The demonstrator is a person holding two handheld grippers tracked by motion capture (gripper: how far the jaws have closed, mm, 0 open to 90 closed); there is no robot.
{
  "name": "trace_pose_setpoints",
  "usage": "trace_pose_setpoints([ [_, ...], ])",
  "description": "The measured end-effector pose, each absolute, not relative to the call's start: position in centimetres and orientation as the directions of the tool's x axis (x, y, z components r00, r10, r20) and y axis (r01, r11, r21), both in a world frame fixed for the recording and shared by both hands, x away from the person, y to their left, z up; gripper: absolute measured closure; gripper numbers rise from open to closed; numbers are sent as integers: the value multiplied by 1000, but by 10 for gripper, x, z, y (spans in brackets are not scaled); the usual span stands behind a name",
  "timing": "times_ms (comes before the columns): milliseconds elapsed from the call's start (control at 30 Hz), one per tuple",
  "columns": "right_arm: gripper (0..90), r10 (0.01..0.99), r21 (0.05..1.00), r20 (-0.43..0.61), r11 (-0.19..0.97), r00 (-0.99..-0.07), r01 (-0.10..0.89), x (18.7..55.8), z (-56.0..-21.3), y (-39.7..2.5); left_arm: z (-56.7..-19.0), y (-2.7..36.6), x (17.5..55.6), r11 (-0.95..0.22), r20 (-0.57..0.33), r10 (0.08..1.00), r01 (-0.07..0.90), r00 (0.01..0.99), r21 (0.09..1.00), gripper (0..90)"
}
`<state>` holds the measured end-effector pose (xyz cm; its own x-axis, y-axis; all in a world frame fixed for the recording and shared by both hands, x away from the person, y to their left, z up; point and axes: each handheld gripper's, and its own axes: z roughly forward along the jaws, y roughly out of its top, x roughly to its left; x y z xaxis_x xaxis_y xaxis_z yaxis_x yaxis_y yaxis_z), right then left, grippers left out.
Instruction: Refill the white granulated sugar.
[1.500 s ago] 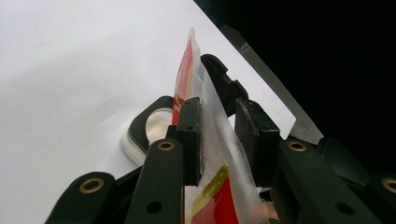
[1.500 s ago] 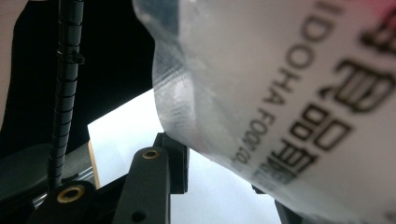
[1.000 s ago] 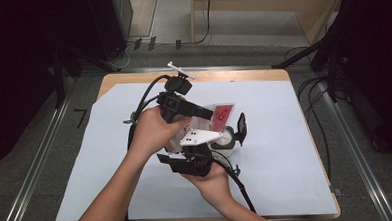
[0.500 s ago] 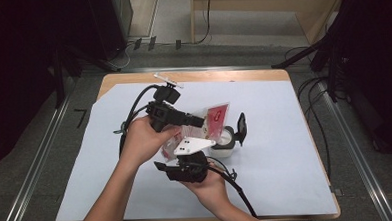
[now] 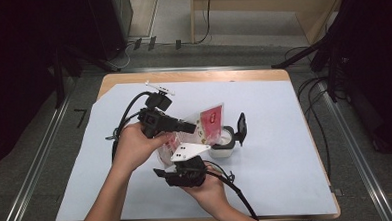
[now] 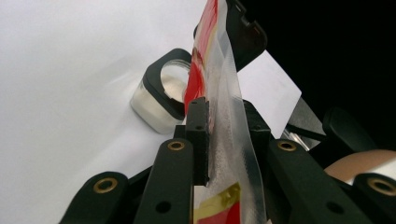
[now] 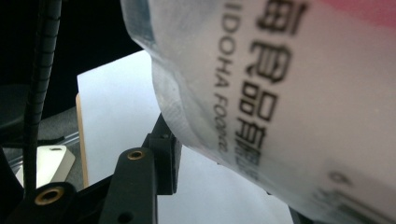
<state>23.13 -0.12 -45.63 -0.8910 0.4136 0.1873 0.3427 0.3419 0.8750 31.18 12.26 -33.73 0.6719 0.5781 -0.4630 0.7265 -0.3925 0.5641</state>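
On wooden table: white sheet.

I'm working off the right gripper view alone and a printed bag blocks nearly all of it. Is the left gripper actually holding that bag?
Observer: Yes. In the left gripper view the left gripper has its jaws shut on the clear sealed edge of the bag.
Operator: Where is the container?
Observer: The clear container stands on the white sheet just right of the bag, its black lid flipped open.
Operator: Is the bag over its mouth?
Observer: From the high view the bag's upper end tilts toward the container, next to its opening; I cannot tell whether it is right over it.
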Motion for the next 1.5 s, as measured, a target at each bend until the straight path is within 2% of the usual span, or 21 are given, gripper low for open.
trace_pose_setpoints([
  [833,590,390,868,110,410,-914,279,232,-471,-2,-351,133,308,-403,-470,555,716,686,570,800],
  [1500,593,405,849,114,435,-907,301,237,-477,-5,-357,139,309,-396,-477,550,717,685,574,830],
])
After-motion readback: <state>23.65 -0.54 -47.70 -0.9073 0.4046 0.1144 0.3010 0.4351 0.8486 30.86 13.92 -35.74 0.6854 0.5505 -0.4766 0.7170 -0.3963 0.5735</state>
